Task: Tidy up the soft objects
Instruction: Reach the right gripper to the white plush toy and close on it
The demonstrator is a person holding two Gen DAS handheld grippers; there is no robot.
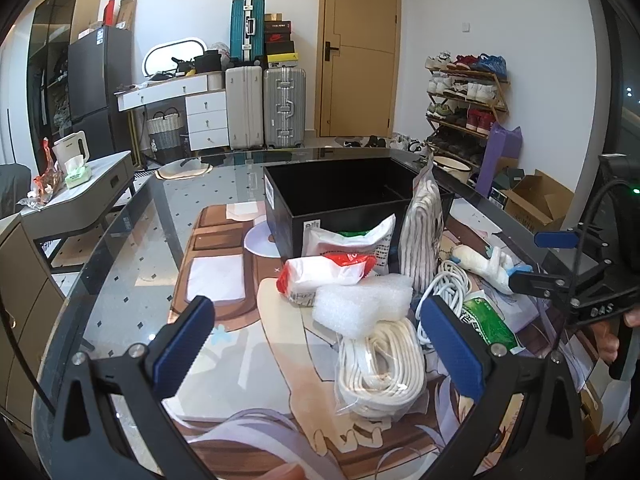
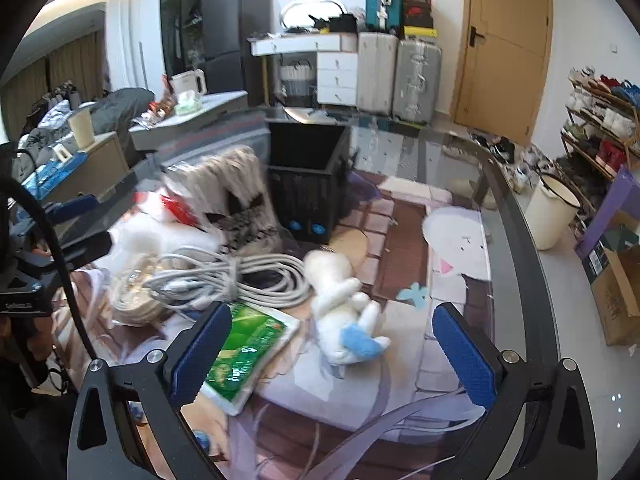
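Observation:
A black storage box [image 1: 340,200] stands on the printed mat at mid table; it also shows in the right wrist view [image 2: 308,184]. In front of it lie a white foam pad [image 1: 362,306], a bagged cream rope coil [image 1: 380,368], a red-and-white pouch [image 1: 324,274], a grey cable coil [image 2: 232,280], a green tissue pack [image 2: 248,348] and a white plush toy [image 2: 344,312]. A bagged striped cloth [image 1: 424,232] leans on the box. My left gripper [image 1: 320,340] is open above the rope coil. My right gripper [image 2: 336,348] is open around the plush toy.
The glass table's edge [image 2: 520,264] curves along the right. A side table with a kettle [image 1: 72,152] stands to the left. Suitcases [image 1: 264,108], a shoe rack [image 1: 468,100], a white bucket [image 2: 548,216] and a cardboard box [image 2: 616,288] stand on the floor beyond.

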